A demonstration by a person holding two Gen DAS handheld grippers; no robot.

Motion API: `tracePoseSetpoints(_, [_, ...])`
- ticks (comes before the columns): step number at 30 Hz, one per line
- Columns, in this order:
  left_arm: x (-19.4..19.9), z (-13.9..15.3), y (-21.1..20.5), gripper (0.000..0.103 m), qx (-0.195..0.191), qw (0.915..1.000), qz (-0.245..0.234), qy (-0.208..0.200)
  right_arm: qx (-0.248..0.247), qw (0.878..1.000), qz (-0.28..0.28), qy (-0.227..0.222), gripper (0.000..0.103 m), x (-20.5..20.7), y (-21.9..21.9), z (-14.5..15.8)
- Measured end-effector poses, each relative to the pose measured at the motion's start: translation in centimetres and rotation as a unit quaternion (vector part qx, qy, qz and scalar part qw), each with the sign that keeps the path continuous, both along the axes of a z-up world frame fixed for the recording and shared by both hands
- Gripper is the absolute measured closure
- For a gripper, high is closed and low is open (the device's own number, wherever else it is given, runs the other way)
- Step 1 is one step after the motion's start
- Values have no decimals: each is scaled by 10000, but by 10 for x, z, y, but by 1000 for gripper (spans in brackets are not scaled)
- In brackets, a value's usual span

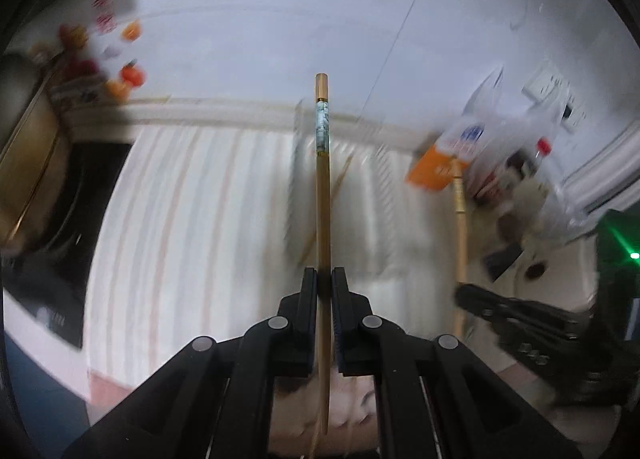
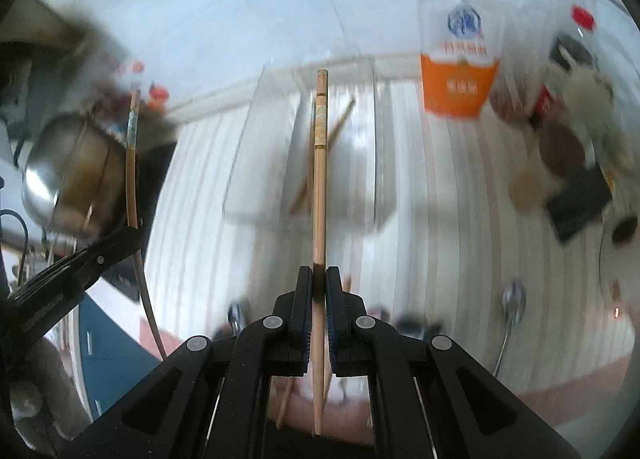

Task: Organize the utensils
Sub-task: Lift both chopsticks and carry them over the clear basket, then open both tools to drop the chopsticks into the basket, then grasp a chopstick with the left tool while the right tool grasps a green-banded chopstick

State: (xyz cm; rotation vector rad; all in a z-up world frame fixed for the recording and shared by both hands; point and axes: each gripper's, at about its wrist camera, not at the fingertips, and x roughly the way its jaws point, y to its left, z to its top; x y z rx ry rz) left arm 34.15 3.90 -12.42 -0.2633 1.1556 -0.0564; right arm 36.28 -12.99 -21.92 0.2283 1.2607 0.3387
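Wooden chopstick (image 1: 322, 195), matt black plastic jaws

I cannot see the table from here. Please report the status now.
Left gripper shut on a chopstick. Right gripper shut on another chopstick. White tray ahead, one chopstick inside. Nothing blocking.

— How does the left claw (image 1: 324, 279) stand?

— Its jaws are nearly together, pinching a chopstick (image 1: 322, 187) that runs straight out ahead between the fingers.

— And the right claw (image 2: 319, 277)?

— The same: jaws pressed onto a second chopstick (image 2: 319, 199), pointing forward.

— Can each see the other?

— Yes. The right claw shows at the right edge of the left view, the left claw at the left edge of the right view.
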Motion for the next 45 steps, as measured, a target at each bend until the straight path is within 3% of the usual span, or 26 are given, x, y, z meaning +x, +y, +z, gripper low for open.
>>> tracePoseSetpoints(3, [45, -3, -2, 98, -27, 9999, -57, 111, 20, 9999, -104, 79, 97, 53, 6, -2])
tracePoseSetpoints(10, [140, -50, -10, 98, 151, 9962, -201, 838, -205, 9989, -204, 371, 97, 134, 26, -28])
tracePoseSetpoints(18, [174, -84, -13, 95, 496, 9896, -156, 1340, -485, 9952, -128, 842, 95, 168, 41, -71])
tracePoseSetpoints(20, [169, -78, -10, 93, 456, 9906, -107, 1288, -455, 9951, -145, 870, 94, 168, 38, -74])
tracePoseSetpoints(23, [159, -66, -6, 89, 733, 9921, -47, 1017, -403, 9962, -294, 718, 78, 159, 27, -67])
tracePoseSetpoints(24, [153, -61, -4, 87, 781, 9929, 5, 903, -355, 9964, -354, 690, 78, 152, 21, -64])
tracePoseSetpoints(27, [123, -49, 6, 64, 980, 9931, 238, 606, -433, 9964, -523, 514, 71, 128, 10, -53])
tracePoseSetpoints(29, [102, -47, 13, 38, 1152, 9914, 408, 462, -490, 9960, -616, 411, 67, 105, 4, -46])
tracePoseSetpoints(33, [50, -47, 25, 15, 1228, 9897, 716, 191, -606, 9946, -776, 338, 54, 50, 2, -44])
tracePoseSetpoints(34, [37, -50, 26, 1, 1229, 9897, 709, 176, -614, 9942, -794, 375, 54, 32, 4, -49])
tracePoseSetpoints(38, [-4, -75, 27, 0, 1331, 9881, 688, 358, -654, 9937, -679, 605, 54, -15, 25, -75])
tracePoseSetpoints(45, [-55, -144, 15, 0, 1750, 9769, 459, 1138, -689, 9886, -244, 1320, 54, -82, 81, -155])
